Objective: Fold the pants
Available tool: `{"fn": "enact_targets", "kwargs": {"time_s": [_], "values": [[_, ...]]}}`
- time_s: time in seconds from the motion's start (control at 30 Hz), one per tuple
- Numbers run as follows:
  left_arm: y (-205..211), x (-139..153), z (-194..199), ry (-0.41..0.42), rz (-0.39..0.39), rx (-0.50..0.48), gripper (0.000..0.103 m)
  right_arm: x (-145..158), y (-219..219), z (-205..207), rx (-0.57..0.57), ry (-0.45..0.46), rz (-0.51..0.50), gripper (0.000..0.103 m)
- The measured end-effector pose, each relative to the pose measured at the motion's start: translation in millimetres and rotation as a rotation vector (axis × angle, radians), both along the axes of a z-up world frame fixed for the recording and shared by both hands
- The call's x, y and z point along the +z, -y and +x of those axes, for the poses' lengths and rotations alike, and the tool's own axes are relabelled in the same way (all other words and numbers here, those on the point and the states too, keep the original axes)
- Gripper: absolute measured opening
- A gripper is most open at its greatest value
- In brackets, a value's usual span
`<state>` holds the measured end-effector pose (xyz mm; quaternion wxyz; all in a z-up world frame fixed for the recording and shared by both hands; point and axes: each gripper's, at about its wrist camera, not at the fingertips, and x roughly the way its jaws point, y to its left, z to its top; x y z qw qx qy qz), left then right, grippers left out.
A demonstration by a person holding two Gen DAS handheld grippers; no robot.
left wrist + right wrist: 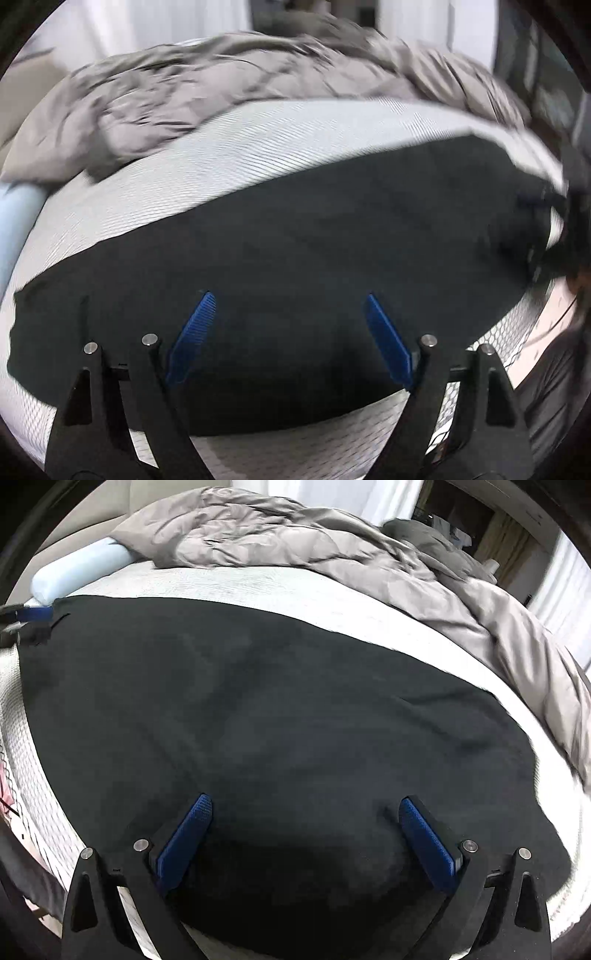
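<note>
Black pants (pixel 314 229) lie spread flat across the white textured bedspread (pixel 258 133), running from left to right. My left gripper (pixel 288 299) hovers over the near half of the cloth. It is open, its blue pads (pixel 192 332) wide apart with nothing pinched between them. In the right wrist view the same pants (pixel 258 701) fill the middle. My right gripper (pixel 304 799) is also open above their near edge, pads clear of the cloth. A blue finger (pixel 35 613) of the left gripper shows by the pants' far left corner.
A crumpled grey duvet (pixel 295 542) is heaped along the far side of the bed and down its right. A light blue bolster (pixel 74 572) lies at the far left. A person's dark sleeve (pixel 546 387) is at the near right. White curtains (pixel 332 494) hang behind.
</note>
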<state>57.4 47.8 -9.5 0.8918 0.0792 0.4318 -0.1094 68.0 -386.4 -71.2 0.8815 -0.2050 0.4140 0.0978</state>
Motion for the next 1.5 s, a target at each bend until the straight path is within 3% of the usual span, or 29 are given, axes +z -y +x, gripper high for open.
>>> {"fn": "enact_targets", "kwargs": {"time_s": [0.07, 0.13, 0.23, 0.3, 0.37, 0.47, 0.57, 0.67, 0.73, 0.8, 0.9, 1.0, 1.03, 1.13, 1.2, 1.3, 1.37, 1.43, 1.5], "values": [[28, -14, 2, -0.033, 0.035, -0.050, 0.081, 1, 43, 2, -0.112, 0.012, -0.011, 0.102], [47, -31, 3, -0.058, 0.086, -0.074, 0.082, 4, 98, 7, -0.300, 0.051, -0.018, 0.102], [53, -42, 11, -0.080, 0.045, -0.057, 0.088, 9, 134, 8, -0.425, 0.073, 0.048, 0.102], [44, -44, 15, -0.108, -0.029, -0.009, 0.088, 18, 125, 5, -0.419, 0.105, 0.034, 0.102], [39, -37, 15, -0.079, -0.081, 0.031, 0.088, 29, 106, 0, -0.362, 0.146, 0.022, 0.102], [55, -22, 23, -0.050, -0.181, 0.001, 0.088, 38, 69, -3, -0.230, 0.145, 0.102, 0.102], [78, -26, 40, -0.073, -0.131, -0.024, 0.088, 29, 25, 12, -0.099, 0.058, 0.162, 0.102], [96, -47, 59, -0.125, -0.036, -0.076, 0.088, 7, -5, 22, -0.027, 0.004, 0.056, 0.102], [95, -56, 61, -0.138, -0.036, -0.092, 0.090, 0, 7, 26, -0.055, 0.018, 0.005, 0.102], [82, -58, 61, -0.133, -0.050, -0.067, 0.096, 3, 51, 30, -0.190, 0.044, 0.015, 0.102], [58, -62, 58, -0.143, -0.092, -0.009, 0.097, 8, 89, 29, -0.221, 0.038, 0.162, 0.096], [53, -52, 60, -0.139, -0.096, 0.042, 0.092, 8, 58, 22, -0.220, 0.089, -0.008, 0.097], [57, -45, 59, -0.128, -0.100, 0.040, 0.090, 10, 46, 19, -0.200, 0.096, -0.022, 0.097], [81, -29, 63, -0.082, -0.118, -0.050, 0.091, 19, 16, 26, -0.083, 0.064, 0.085, 0.097], [109, -36, 74, -0.086, -0.050, -0.121, 0.091, 21, -8, 35, -0.015, 0.018, 0.126, 0.097], [122, -58, 90, -0.147, 0.023, -0.142, 0.092, 7, -40, 57, 0.042, -0.051, 0.116, 0.097], [112, -60, 95, -0.172, -0.030, -0.129, 0.093, -4, -32, 74, 0.004, -0.067, 0.043, 0.097], [95, -57, 97, -0.166, -0.028, -0.091, 0.093, 0, -6, 78, -0.084, 0.001, -0.026, 0.098], [71, -58, 98, -0.166, -0.034, -0.044, 0.093, 5, 41, 84, -0.294, 0.080, -0.131, 0.098]]}}
